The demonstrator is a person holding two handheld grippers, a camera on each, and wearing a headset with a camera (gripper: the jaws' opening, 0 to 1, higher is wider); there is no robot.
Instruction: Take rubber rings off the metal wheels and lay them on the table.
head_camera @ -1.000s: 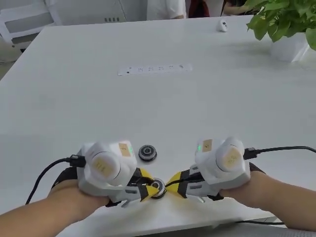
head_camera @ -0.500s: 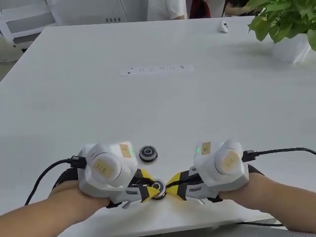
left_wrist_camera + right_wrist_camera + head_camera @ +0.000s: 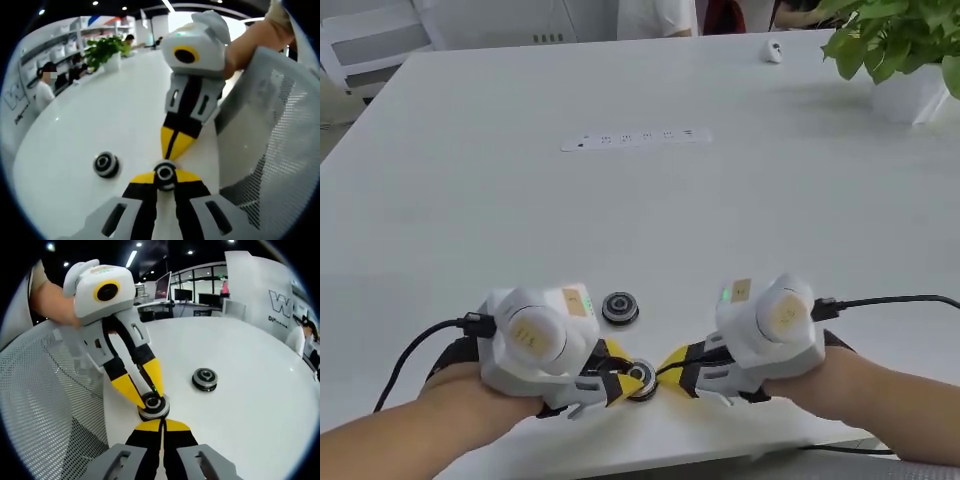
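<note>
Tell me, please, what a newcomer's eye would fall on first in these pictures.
Two yellow-tipped claws meet nose to nose at the near edge of the white table: the left claw grips a small metal wheel, and the right claw, shut, touches its rim. A second wheel lies alone just beyond them; farther off sit a power strip and, at the far right, a potted plant.

A large letter W stands on the white panel [image 3: 280, 302] at the far right of the right gripper view, and the smaller line under it begins with D — the rest is cut off. In the left gripper view a W marks the wall [image 3: 12, 97] at the far left, its small print blurred. In the head view a pale sticker [image 3: 577, 303] on the left gripper [image 3: 623, 378] and another on the right gripper [image 3: 662, 370] carry print too small to read.
</note>
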